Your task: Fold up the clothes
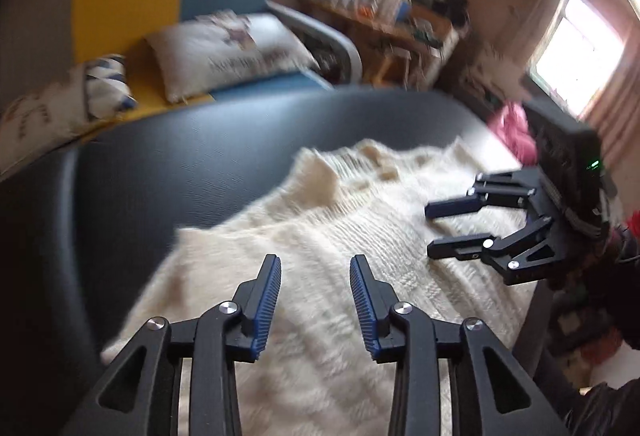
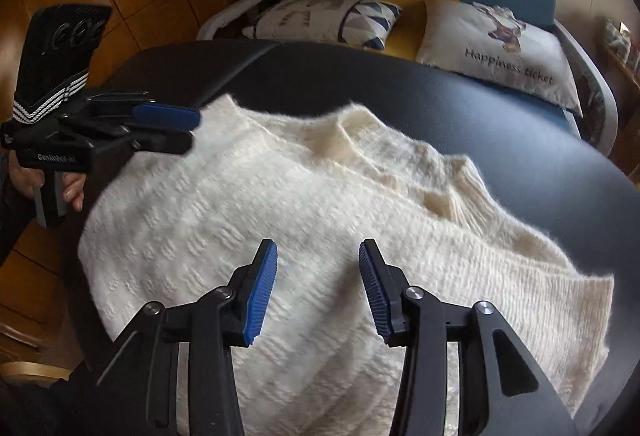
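While the cream knitted sweater lies spread on the dark table, neckline towards twelve o'clock, both tongs hang over it, each part open and gripping nothing. The left gripper hovers near the nine o'clock edge, the right gripper over the body, presumably placed to pinch opposite sides for a fold.
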Demonstrator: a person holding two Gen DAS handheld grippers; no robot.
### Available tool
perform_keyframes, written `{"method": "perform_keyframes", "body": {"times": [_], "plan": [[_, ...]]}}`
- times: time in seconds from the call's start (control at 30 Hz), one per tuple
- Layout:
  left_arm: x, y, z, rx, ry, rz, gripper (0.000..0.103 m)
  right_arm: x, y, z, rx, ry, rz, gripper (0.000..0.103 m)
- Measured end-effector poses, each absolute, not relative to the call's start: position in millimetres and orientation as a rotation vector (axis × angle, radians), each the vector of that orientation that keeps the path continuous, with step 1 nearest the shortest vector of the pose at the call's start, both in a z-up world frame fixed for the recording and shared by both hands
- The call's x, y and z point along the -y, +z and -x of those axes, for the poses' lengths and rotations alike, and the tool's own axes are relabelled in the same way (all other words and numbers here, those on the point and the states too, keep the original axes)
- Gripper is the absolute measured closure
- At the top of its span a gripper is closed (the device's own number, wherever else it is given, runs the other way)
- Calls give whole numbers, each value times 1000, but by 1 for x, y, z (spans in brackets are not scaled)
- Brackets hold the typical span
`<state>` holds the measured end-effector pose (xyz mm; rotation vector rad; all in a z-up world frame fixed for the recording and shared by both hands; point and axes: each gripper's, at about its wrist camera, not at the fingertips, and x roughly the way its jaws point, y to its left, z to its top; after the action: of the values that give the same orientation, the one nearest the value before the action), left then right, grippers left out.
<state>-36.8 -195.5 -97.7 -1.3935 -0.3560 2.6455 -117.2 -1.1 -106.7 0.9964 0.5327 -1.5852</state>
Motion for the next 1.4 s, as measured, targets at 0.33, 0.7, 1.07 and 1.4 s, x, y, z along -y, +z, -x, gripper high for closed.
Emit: {"method": "perform_keyframes", "body": {"times": [0.33,0.7,1.07,1.4], "plan": [[181,-120,47,340,2718,1442,97,-5,-118,112,-566,-1605,-930,69],[182,-92,25,332,2946,1192,99,-6,-97,108,-558,-1690,-830,99],[188,-123,45,372,2943,1379,98,-14,-112,129,-389,-1703,-960,98],[199,-123,37,578,2923,1311,89,17,-125,99,-631,-1711,-880,99]]}}
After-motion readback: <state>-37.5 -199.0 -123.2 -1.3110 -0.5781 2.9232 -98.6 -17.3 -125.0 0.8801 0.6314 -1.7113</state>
